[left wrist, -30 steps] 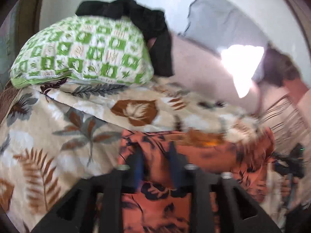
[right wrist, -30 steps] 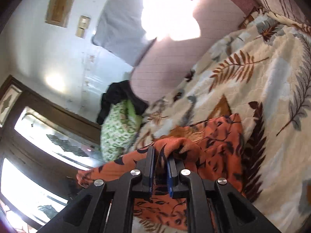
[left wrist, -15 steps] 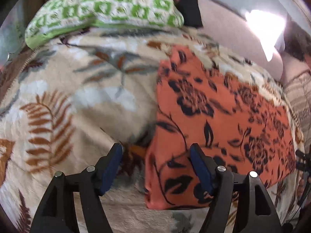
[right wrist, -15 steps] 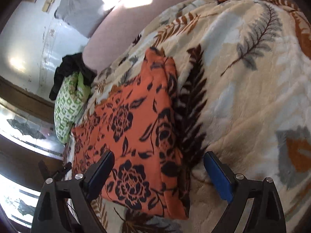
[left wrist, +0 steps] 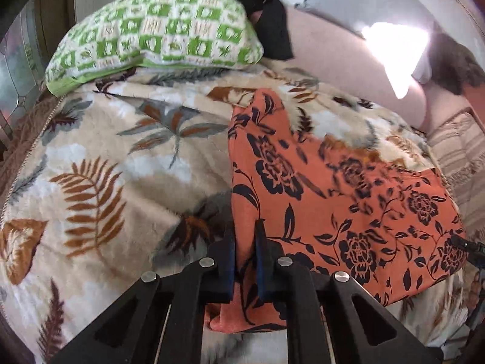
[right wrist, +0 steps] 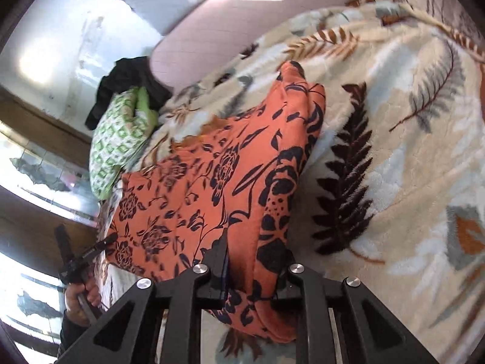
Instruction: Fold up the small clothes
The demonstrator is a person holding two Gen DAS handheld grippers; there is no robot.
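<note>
Both grippers, wide open half a sec ago astride near corners of orange floral garment (left wrist: 348, 212), are now pinched in on it. Left gripper (left wrist: 245, 251): jaws nearly shut, thin fold of the garment's near-left edge clamped between the blue pads. Right gripper (right wrist: 254, 261): jaws closing, thicker bunched fold of the cloth's near-right edge filling the gap; left pad pressed against fabric, right pad mostly hidden behind the fold.

Garment lies on bed, spread over leaf-print blanket (left wrist: 106, 166), roughly flat w/ far-left corner running up to a narrow point. Black flower/vine print on top face. Near corner hangs slightly past left pads toward camera.

Green-and-white check pillow (left wrist: 157, 30) at far-left end of bed, apart from garment; black cloth (left wrist: 260, 9) draped behind pillow, touching it. Pink headboard/cushion (left wrist: 348, 60) beyond the blanket. Person's hand (right wrist: 80, 300) visible low-left in right wrist view, gripping the other tool's handle.
</note>
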